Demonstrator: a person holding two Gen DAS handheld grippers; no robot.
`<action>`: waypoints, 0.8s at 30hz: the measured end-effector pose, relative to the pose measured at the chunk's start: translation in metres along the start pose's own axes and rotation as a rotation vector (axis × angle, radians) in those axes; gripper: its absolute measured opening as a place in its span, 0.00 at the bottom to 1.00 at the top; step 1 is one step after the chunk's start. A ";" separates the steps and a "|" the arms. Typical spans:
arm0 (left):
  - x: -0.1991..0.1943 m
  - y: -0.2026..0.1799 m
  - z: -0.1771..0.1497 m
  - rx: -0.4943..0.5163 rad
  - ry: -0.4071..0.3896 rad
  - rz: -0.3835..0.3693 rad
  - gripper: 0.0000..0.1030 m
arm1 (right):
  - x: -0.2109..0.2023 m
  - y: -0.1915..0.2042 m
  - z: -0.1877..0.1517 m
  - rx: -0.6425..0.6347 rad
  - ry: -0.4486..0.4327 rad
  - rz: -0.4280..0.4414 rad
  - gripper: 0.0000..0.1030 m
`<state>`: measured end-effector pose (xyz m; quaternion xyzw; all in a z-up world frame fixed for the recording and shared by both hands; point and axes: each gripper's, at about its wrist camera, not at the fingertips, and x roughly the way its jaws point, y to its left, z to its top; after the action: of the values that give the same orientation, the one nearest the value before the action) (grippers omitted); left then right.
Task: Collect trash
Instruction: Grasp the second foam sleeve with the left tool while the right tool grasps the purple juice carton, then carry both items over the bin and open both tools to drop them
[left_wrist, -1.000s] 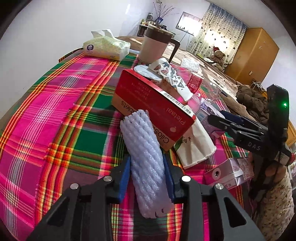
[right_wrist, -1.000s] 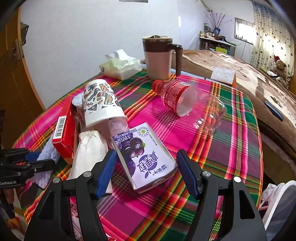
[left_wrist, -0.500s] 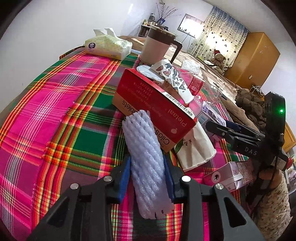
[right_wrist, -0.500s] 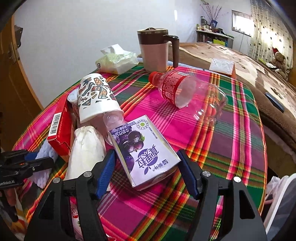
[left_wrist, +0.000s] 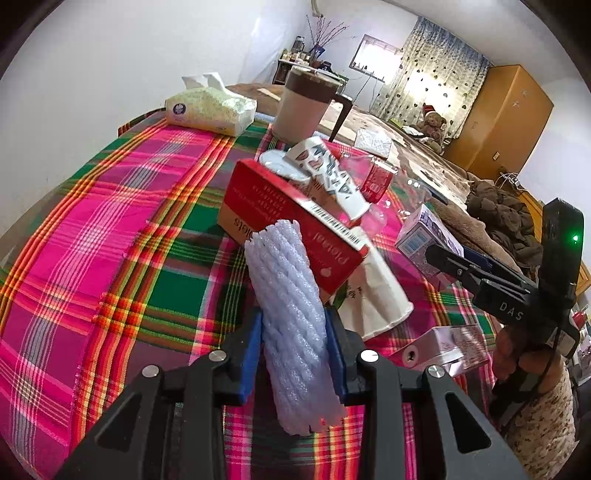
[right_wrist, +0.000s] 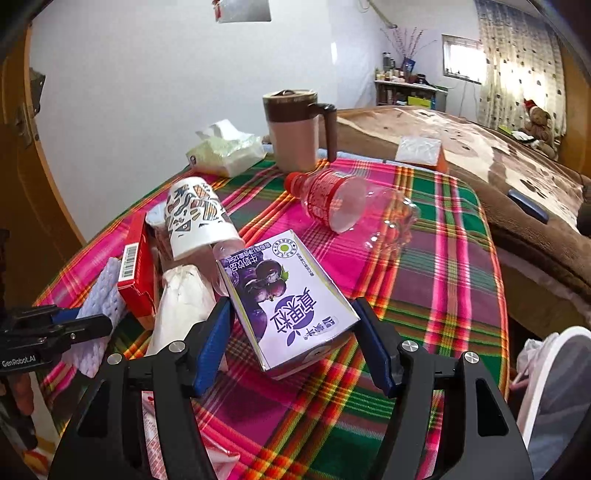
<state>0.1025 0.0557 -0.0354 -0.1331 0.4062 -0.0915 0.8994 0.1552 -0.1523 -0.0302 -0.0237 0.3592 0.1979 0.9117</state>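
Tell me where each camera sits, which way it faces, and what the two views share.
Left wrist: on the left gripper, angled down over the plaid table; its fingers clamp a foam net sleeve; right gripper and hand visible.
Right wrist: on the right gripper, angled down; fingers around a purple juice carton.
Shared: red box, patterned cup, mug.
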 end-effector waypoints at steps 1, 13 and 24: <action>-0.002 -0.002 0.001 0.006 -0.005 -0.002 0.33 | -0.002 -0.001 0.000 0.010 -0.006 -0.001 0.65; -0.025 -0.035 0.019 0.092 -0.099 -0.028 0.33 | -0.034 -0.013 0.002 0.092 -0.092 -0.048 0.65; -0.023 -0.088 0.036 0.195 -0.127 -0.106 0.33 | -0.070 -0.042 -0.006 0.179 -0.153 -0.132 0.65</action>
<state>0.1097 -0.0159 0.0316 -0.0720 0.3298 -0.1692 0.9260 0.1209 -0.2161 0.0073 0.0494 0.3025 0.1058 0.9460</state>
